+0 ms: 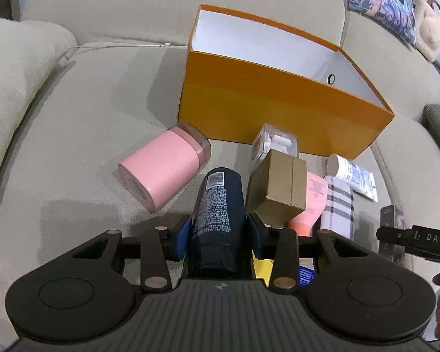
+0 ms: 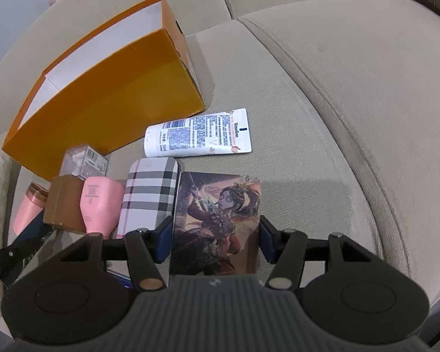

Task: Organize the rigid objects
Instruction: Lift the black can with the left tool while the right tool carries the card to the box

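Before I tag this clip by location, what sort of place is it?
Most likely a home living room. The things lie on a beige sofa, with a patterned cushion and a soft toy behind. An orange box and a lotion tube rest on the seat.

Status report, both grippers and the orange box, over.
Left gripper shut on dark spray can. Right gripper shut on illustrated box. Orange box open, apparently empty. Brown carton crowds the can.

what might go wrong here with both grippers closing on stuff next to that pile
The left gripper straddles the dark can, whose side touches the tilted brown box; lifting could topple that box. The right gripper brackets the picture box beside the plaid box, so its left finger may snag it.
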Demonstrator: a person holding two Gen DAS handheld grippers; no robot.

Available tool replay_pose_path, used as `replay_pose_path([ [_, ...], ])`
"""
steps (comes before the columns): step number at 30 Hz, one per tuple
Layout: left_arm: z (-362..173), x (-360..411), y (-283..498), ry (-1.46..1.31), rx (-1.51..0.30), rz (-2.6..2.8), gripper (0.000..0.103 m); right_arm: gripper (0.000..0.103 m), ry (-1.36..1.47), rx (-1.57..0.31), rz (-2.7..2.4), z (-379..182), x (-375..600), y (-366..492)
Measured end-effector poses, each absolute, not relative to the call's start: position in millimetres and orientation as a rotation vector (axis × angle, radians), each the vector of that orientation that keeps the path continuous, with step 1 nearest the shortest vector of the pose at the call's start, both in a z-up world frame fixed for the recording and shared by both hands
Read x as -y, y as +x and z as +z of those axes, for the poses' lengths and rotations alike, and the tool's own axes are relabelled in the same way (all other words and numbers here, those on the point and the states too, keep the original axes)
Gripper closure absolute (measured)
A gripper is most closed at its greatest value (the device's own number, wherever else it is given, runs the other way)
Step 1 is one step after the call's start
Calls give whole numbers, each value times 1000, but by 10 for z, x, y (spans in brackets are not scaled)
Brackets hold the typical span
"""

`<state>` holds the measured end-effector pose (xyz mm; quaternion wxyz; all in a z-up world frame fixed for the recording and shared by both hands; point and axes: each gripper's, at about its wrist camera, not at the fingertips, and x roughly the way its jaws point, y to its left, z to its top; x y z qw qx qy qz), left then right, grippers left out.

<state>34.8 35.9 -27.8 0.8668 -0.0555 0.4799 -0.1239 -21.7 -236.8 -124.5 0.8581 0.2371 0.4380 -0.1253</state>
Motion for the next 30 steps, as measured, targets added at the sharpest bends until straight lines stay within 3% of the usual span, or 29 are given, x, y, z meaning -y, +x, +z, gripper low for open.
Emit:
replay_pose_path([
  [7,-375,-298,338,-68,-1030,-242,57,43,488,-921,-260,-1241,2343,-241],
  [19,10,-378,217,-161,-929,-260,57,43,522,-850,-225,-920,2359,-278],
  [30,995,-78,554,-165,-738,-316,57,43,478,-688,-52,174,2158,183],
])
